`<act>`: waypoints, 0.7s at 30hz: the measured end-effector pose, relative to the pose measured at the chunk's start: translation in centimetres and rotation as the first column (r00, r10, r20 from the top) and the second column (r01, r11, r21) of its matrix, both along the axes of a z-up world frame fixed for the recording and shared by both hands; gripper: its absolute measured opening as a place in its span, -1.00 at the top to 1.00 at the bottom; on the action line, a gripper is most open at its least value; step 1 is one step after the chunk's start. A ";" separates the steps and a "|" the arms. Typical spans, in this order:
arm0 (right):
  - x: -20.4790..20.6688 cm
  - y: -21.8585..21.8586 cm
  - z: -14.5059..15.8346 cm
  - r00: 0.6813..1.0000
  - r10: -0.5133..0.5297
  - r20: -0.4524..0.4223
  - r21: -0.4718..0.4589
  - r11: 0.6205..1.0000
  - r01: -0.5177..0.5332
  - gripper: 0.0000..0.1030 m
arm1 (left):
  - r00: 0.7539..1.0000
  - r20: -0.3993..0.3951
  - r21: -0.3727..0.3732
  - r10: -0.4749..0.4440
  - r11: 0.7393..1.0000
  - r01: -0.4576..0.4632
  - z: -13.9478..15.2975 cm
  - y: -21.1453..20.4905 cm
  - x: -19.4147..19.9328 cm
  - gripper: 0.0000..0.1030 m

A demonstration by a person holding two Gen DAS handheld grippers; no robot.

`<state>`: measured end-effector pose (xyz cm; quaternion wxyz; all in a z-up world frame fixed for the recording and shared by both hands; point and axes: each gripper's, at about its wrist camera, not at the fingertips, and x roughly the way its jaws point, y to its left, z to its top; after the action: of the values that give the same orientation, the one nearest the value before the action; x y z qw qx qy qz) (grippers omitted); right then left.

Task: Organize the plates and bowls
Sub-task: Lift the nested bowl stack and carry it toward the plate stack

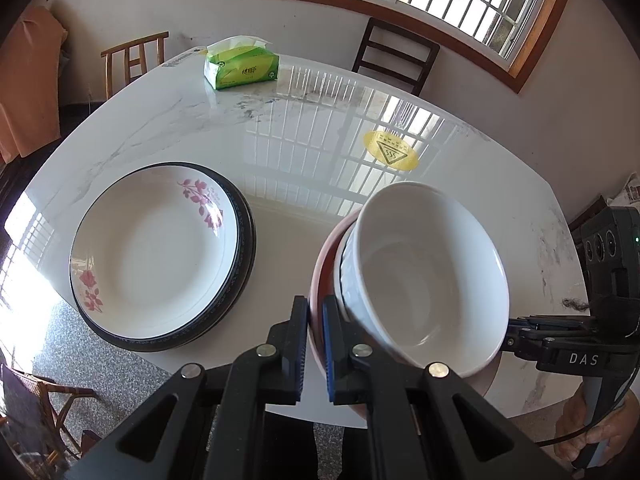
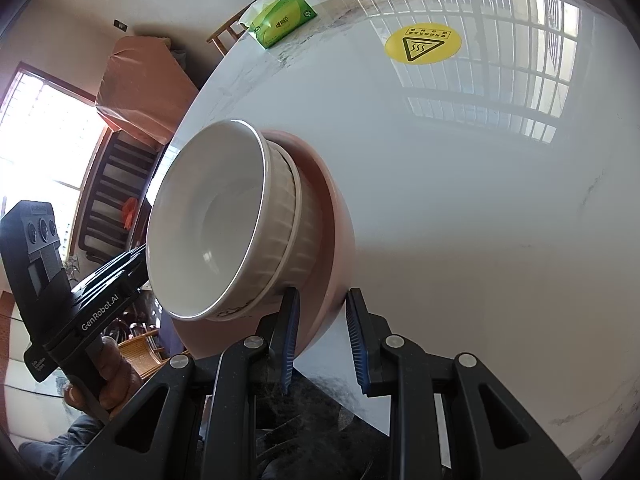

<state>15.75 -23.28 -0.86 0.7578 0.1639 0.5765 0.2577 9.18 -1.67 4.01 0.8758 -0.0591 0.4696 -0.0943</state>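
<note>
The left gripper (image 1: 315, 344) pinches the near rim of the pink bowl (image 1: 320, 276), its blue pads narrowed onto it. Nested inside sit two white bowls (image 1: 428, 276), the stack tilted above the table (image 1: 320, 140). The right gripper (image 2: 322, 344) stands wider, jaws straddling the pink bowl's opposite rim. Further left lie the stacked flowered plates (image 1: 160, 256); beyond, a green tissue pack (image 1: 240, 66).
</note>
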 end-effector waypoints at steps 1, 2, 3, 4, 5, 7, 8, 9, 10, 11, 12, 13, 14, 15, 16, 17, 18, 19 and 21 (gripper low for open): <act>-0.1 -0.2 -0.1 1.000 -0.001 -0.001 0.003 1.000 0.001 0.51 | 1.000 0.000 0.000 0.001 1.000 -0.001 0.0 0.0 0.0 0.90; -0.1 -0.2 -0.1 1.000 -0.002 -0.003 0.007 1.000 0.002 0.51 | 1.000 0.000 -0.001 0.003 1.000 -0.003 0.1 0.0 0.0 0.90; -0.1 -0.2 -0.2 1.000 -0.004 -0.005 0.012 1.000 0.004 0.51 | 1.000 0.001 0.001 0.003 1.000 -0.003 0.1 0.0 -0.1 0.90; -0.1 -0.3 -0.2 1.000 -0.005 -0.006 0.015 1.000 0.005 0.51 | 1.000 0.004 0.003 0.003 1.000 -0.003 0.2 -0.1 0.0 0.90; -0.1 -0.3 -0.2 1.000 -0.003 -0.004 0.016 1.000 0.003 0.51 | 1.000 0.005 0.004 0.006 1.000 -0.006 0.3 -0.1 -0.1 0.90; 0.0 -0.5 0.0 1.000 -0.002 -0.005 0.023 1.000 0.002 0.51 | 1.000 0.010 0.006 0.011 1.000 -0.011 0.5 0.0 -0.1 0.90; 0.0 -0.5 0.0 1.000 -0.002 -0.005 0.027 1.000 0.002 0.51 | 1.000 0.013 0.008 0.012 1.000 -0.012 0.6 0.0 -0.1 0.90; 0.1 -0.5 0.1 1.000 -0.001 -0.004 0.032 0.999 0.001 0.50 | 1.000 0.014 0.006 0.016 1.000 -0.016 0.7 0.1 -0.1 0.90; 0.1 -0.4 0.2 1.000 -0.002 -0.005 0.037 0.999 0.002 0.50 | 1.000 0.015 0.005 0.019 1.000 -0.019 0.8 0.2 -0.1 0.90; 0.2 -0.3 0.3 1.000 -0.003 -0.005 0.042 0.999 0.004 0.50 | 1.000 0.018 0.007 0.021 1.000 -0.021 0.9 0.2 -0.1 0.90; 0.2 -0.2 0.4 1.000 -0.001 -0.003 0.045 0.999 0.001 0.50 | 1.000 0.019 0.007 0.023 1.000 -0.024 0.9 0.3 -0.2 0.91; 0.3 -0.1 0.5 1.000 0.001 -0.002 0.048 0.999 -0.001 0.49 | 0.999 0.020 0.007 0.027 1.000 -0.027 1.0 0.4 -0.1 0.91; 0.3 -0.1 0.6 1.000 0.001 -0.002 0.054 0.999 -0.001 0.49 | 0.999 0.020 0.005 0.029 1.000 -0.030 1.1 0.5 -0.1 0.91; 0.3 -0.1 0.6 1.000 0.002 -0.003 0.060 0.998 -0.001 0.49 | 0.999 0.020 0.005 0.031 0.999 -0.031 1.2 0.6 -0.1 0.91; 0.4 -0.1 0.7 1.000 0.004 -0.003 0.064 0.998 -0.004 0.48 | 0.999 0.020 0.005 0.034 0.999 -0.034 1.2 0.7 -0.1 0.91; 0.4 0.0 0.8 1.000 0.005 -0.002 0.067 0.998 -0.005 0.48 | 0.999 0.019 0.003 0.037 0.999 -0.037 1.3 0.8 -0.2 0.91; 0.5 0.0 0.9 1.000 0.005 -0.001 0.069 0.998 -0.005 0.48 | 0.999 0.020 0.002 0.041 0.999 -0.041 1.3 0.9 -0.3 0.91; 0.5 0.1 1.0 1.000 0.007 0.002 0.071 0.997 -0.007 0.47 | 0.999 0.020 0.004 0.044 0.999 -0.044 1.4 1.0 -0.3 0.91; 0.5 0.2 1.2 1.000 0.008 0.003 0.076 0.997 -0.009 0.47 | 0.999 0.020 0.001 0.049 0.999 -0.049 1.5 1.2 -0.3 0.91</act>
<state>16.26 -23.04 0.30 0.7508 0.1899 0.5659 0.2830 8.83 -0.51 5.52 0.8825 -0.0691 0.4594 -0.0728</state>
